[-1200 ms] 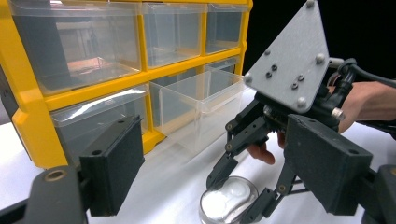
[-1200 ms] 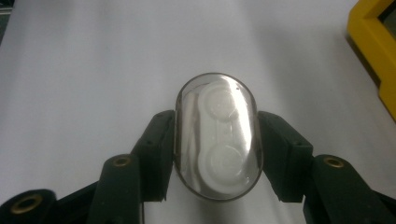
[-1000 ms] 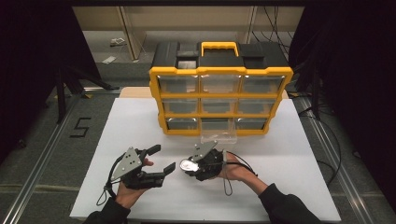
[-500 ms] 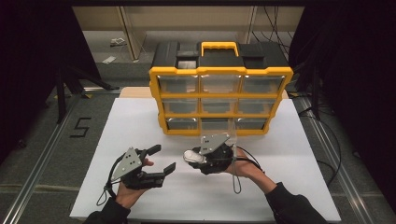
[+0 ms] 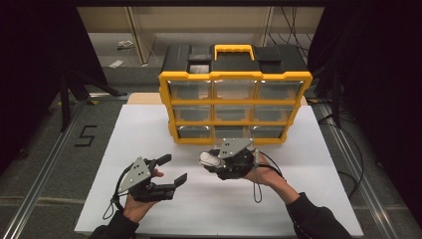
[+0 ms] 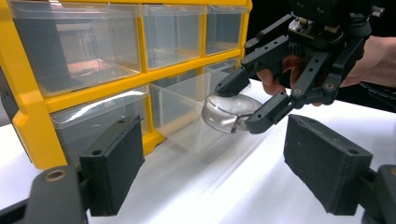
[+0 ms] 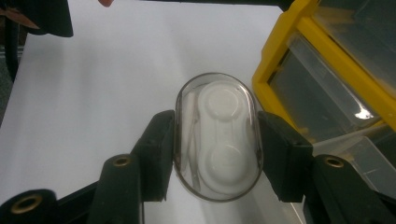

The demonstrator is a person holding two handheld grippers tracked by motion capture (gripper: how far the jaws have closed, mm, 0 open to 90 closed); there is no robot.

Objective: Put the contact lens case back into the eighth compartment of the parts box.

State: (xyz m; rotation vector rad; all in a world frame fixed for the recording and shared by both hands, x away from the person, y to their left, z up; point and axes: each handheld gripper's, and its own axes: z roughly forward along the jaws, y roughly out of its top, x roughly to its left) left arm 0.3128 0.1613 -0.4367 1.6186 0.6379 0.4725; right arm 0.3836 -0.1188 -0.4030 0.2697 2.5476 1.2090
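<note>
A yellow and black drawer organizer [image 5: 234,102] with clear drawers stands at the back of the white table [image 5: 139,129]. My right gripper [image 5: 219,162] is shut on a clear oval case [image 5: 208,159] with a white insert, held just in front of the bottom row. In the right gripper view the case [image 7: 217,135] sits across both pads, with the yellow frame [image 7: 280,60] to its right. In the left gripper view the case [image 6: 226,112] hangs beside a pulled-out clear drawer [image 6: 184,112]. My left gripper [image 5: 174,168] rests open at the front left, holding nothing.
The organizer's black top has a yellow carry handle [image 5: 234,50]. A cable [image 5: 256,184] trails from the right gripper across the table. Dark floor with a metal rail [image 5: 45,169] and a marked "5" [image 5: 85,135] lies left of the table.
My right gripper has carried the case forward and slightly right, closer to the organizer's bottom row. The left gripper has stayed put.
</note>
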